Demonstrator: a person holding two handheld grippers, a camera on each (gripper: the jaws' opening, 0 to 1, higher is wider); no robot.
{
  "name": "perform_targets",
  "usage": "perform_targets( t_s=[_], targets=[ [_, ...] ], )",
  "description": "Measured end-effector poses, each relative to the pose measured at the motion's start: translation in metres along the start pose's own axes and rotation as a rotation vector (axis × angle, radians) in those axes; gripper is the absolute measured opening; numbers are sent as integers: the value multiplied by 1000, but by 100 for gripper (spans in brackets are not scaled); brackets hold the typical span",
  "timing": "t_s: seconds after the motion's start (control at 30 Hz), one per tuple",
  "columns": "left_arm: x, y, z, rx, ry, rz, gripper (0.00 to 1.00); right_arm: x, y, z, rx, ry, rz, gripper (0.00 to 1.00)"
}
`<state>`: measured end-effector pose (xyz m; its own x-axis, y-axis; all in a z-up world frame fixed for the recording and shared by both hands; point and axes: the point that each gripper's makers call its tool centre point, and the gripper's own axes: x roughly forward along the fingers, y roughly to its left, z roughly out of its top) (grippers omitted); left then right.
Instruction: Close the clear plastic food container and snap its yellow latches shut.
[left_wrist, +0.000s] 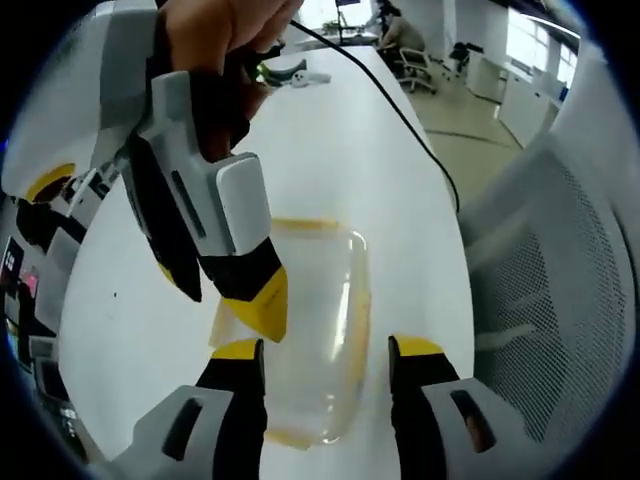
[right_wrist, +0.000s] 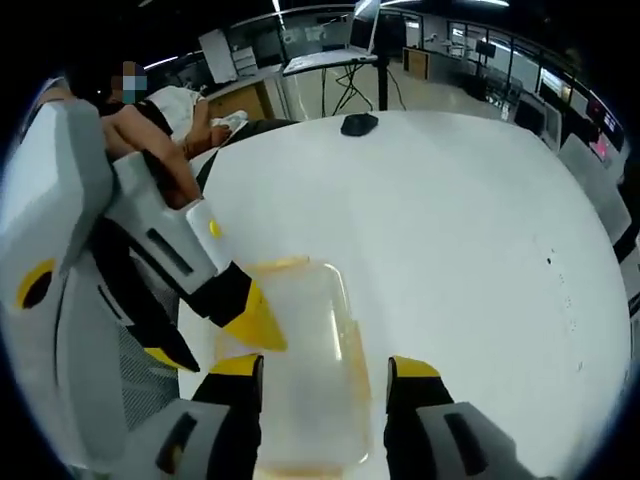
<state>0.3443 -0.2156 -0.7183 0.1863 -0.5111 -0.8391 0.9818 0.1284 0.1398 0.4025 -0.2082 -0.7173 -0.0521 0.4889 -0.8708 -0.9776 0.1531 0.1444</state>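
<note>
The container lies on the white desk, near its edge, with the lid already down on it. Its yellow latches are seen only as thin yellow strips along the rims, so I cannot tell if any of them is snapped.

Both grippers come at the container from opposite sides. In the left gripper view, the left gripper has its jaws apart over the near end of the container, and they grip nothing. The right gripper comes in from the upper left in this view, and its yellow tip points down at the long side of the container. In the right gripper view, the right gripper also has its jaws apart and empty, over the container. There the left gripper comes in from the left, with its tip at the container's side rim.

I judge that the tips are held so because a latch is pressed shut with a tip, not gripped, and the two sides can be done together.

The left gripper view shows a hand, a black cable across the desk and a mesh chair beside it. The right gripper view shows instead a dark mouse far on the desk and a person sitting behind it.
</note>
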Motion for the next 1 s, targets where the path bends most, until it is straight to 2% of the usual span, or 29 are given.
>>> perform_targets(
  t_s=[0.13, 0.8, 1.0],
  targets=[
    [-4, 3, 0, -23, -9, -9, 51, -5, 1, -1, -3, -7, -10, 50],
    [-7, 8, -6, -17, 7, -13, 60, -13, 13, -26, -40, 25, -28, 61],
    [-10, 18, -14, -23, 25, 7, 64, -21, 17, -28, -44, 7, -38, 65]
  ],
)
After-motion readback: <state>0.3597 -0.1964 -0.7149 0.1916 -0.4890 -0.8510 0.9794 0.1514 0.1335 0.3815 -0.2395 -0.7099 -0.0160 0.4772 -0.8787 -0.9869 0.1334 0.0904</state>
